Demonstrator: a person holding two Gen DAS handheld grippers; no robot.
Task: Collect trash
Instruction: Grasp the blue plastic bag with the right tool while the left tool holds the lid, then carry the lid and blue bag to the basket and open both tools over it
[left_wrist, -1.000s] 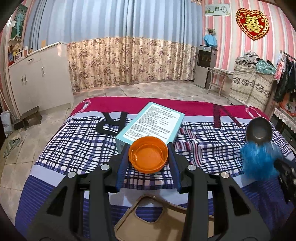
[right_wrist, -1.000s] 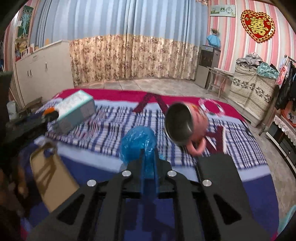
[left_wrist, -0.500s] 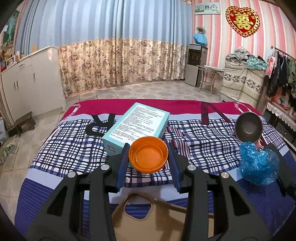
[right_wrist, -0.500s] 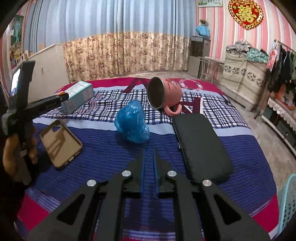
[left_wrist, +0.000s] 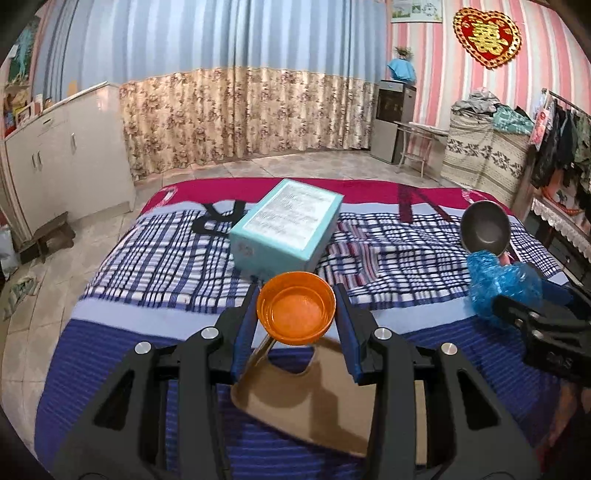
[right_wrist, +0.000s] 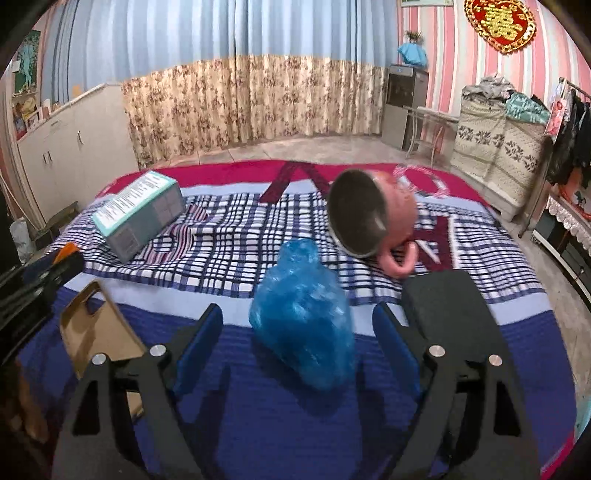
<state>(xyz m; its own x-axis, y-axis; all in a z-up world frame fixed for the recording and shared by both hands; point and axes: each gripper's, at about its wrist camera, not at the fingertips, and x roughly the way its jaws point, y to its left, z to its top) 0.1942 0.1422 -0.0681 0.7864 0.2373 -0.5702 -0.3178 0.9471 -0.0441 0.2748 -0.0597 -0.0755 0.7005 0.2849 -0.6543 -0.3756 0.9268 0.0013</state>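
Note:
My left gripper (left_wrist: 297, 308) is shut on an orange plastic lid (left_wrist: 296, 307) and holds it above the bed. My right gripper (right_wrist: 301, 328) is open, its blue-padded fingers on either side of a crumpled blue plastic bag (right_wrist: 304, 317) that lies on the bedspread. The bag also shows in the left wrist view (left_wrist: 502, 282), at the right, with the right gripper (left_wrist: 546, 317) beside it.
On the plaid bedspread (right_wrist: 236, 240) lie a teal box (left_wrist: 286, 230), a pink mug on its side (right_wrist: 373, 218), a tan phone case (right_wrist: 99, 332) and a black pad (right_wrist: 450, 306). White cabinets (left_wrist: 55, 155) stand left; furniture and clothes stand right.
My right gripper let go of the blue bag, pulled back, then opened wide and came forward around it. My left gripper kept hold of the orange lid and shifted slightly.

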